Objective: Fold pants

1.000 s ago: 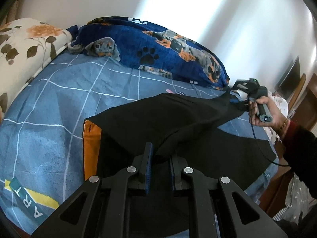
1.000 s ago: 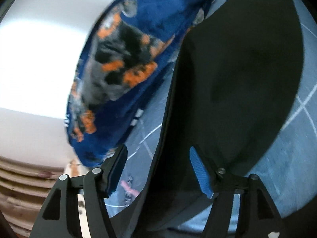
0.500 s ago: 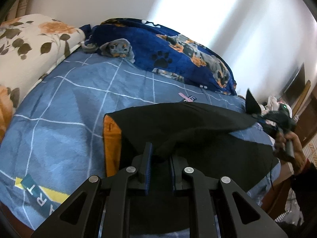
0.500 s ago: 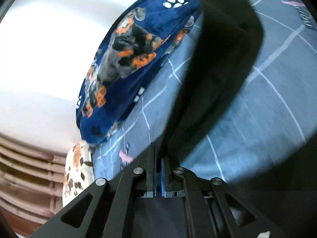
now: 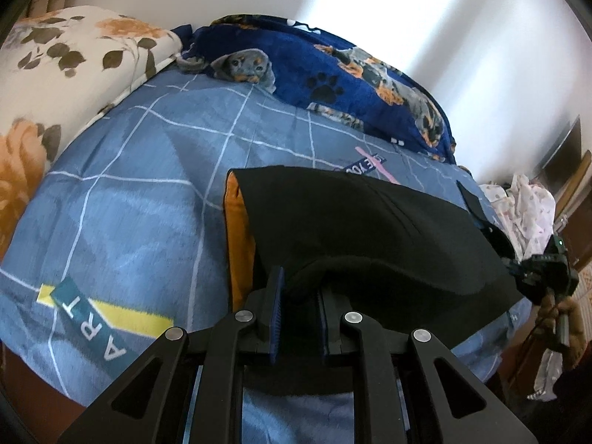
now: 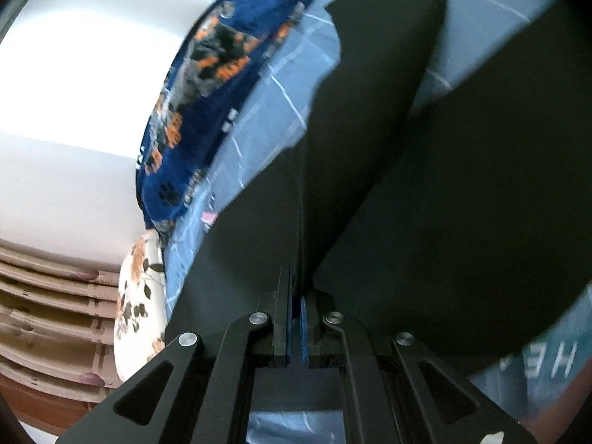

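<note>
Both tools, left tool (image 5: 299, 296) and right tool (image 6: 295, 296), grip the black pants (image 5: 370, 222) mid-fold; next, lay the raised layer forward, flat on the bed (image 5: 129, 203).

pants (image 5: 362, 229) lie on bed (image 5: 140, 199), near its front edge. blanket (image 5: 333, 85) behind them along wall, pillow (image 5: 66, 74) at far left.

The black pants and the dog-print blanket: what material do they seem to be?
Black pants: probably soft matte knit or fleece; no shine, a thick rolled edge at the left gripper. Dog-print blanket: likely plush fleece, with a fuzzy, slightly glossy pile.
</note>
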Demonstrator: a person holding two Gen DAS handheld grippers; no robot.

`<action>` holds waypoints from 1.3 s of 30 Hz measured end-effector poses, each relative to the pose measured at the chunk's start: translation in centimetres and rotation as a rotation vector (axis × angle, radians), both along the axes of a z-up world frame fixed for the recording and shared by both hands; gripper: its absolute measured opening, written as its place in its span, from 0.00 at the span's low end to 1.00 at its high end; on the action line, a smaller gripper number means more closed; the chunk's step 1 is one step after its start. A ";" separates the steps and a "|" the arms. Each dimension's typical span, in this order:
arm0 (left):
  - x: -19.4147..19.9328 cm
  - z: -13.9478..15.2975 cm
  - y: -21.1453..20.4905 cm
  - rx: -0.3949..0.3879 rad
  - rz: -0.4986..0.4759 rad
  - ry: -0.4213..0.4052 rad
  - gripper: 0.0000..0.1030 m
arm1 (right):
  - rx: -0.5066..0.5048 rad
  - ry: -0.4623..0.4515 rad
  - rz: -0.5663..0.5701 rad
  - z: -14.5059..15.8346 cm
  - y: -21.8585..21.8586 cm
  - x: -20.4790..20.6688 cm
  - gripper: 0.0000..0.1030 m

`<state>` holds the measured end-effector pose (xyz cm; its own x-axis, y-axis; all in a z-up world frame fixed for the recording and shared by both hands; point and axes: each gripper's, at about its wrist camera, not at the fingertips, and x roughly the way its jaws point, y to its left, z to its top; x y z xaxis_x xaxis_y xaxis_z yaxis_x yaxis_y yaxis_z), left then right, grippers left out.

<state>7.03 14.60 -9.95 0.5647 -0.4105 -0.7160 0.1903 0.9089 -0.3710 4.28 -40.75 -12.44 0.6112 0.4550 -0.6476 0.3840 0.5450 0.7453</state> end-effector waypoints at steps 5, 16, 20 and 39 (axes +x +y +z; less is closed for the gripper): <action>-0.8 -0.6 0.3 0.013 0.003 0.019 0.16 | 0.019 0.042 0.003 -1.7 0.6 -2.8 0.04; -2.7 -1.6 0.6 0.028 0.009 0.055 0.16 | 0.043 0.095 -0.005 -3.7 1.2 -5.2 0.04; -3.2 -2.0 0.6 0.043 0.010 0.065 0.17 | 0.042 0.105 -0.007 -4.2 1.1 -5.6 0.04; -1.3 2.5 -4.1 0.039 -0.080 -0.034 0.21 | 0.014 0.102 0.012 -4.8 1.4 -5.3 0.04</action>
